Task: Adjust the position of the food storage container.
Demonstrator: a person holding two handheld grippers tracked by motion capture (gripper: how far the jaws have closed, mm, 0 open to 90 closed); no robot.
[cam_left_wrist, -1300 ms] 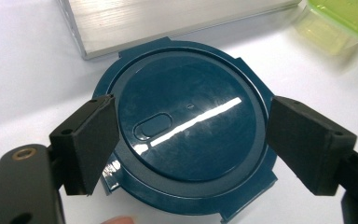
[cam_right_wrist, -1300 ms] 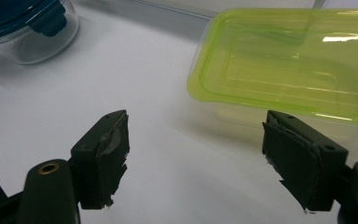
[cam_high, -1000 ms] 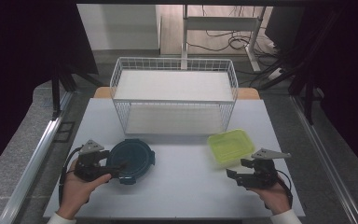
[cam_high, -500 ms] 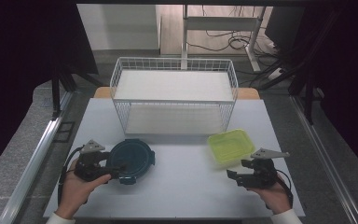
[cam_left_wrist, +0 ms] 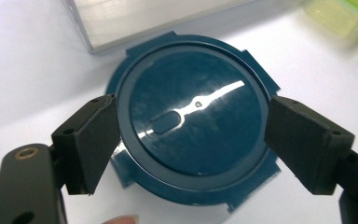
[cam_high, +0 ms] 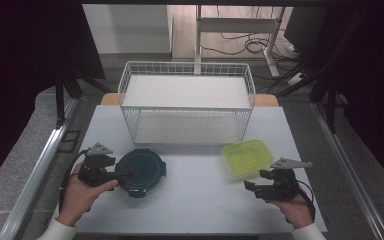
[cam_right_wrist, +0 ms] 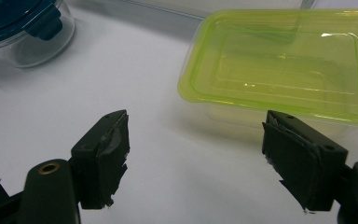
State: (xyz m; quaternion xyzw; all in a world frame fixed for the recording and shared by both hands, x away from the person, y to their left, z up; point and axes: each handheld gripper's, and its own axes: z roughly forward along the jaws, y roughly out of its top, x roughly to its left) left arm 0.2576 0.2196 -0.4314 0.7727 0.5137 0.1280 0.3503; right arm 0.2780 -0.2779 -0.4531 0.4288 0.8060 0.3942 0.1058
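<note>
I have the round blue box (cam_high: 141,172) sitting on the desk (cam_high: 200,210) at my left, in front of the wire basket (cam_high: 187,102), and the green box (cam_high: 247,156) at my right, near the basket's front right corner. Both stand lids up and well apart from each other, so each hand can reach its own without crossing; I judge they are meant for the basket behind them.

My left gripper (cam_left_wrist: 191,140) hangs over the blue box with its fingers (cam_left_wrist: 91,140) spread wide, one on each side of the lid. They straddle the rim but I cannot tell that they touch it; nothing is clamped.

My right gripper (cam_right_wrist: 200,154) sits low over the desk just short of the green box. Its fingers (cam_right_wrist: 105,151) are wide apart too, holding nothing, with bare desk between them and the box's near edge just ahead.
</note>
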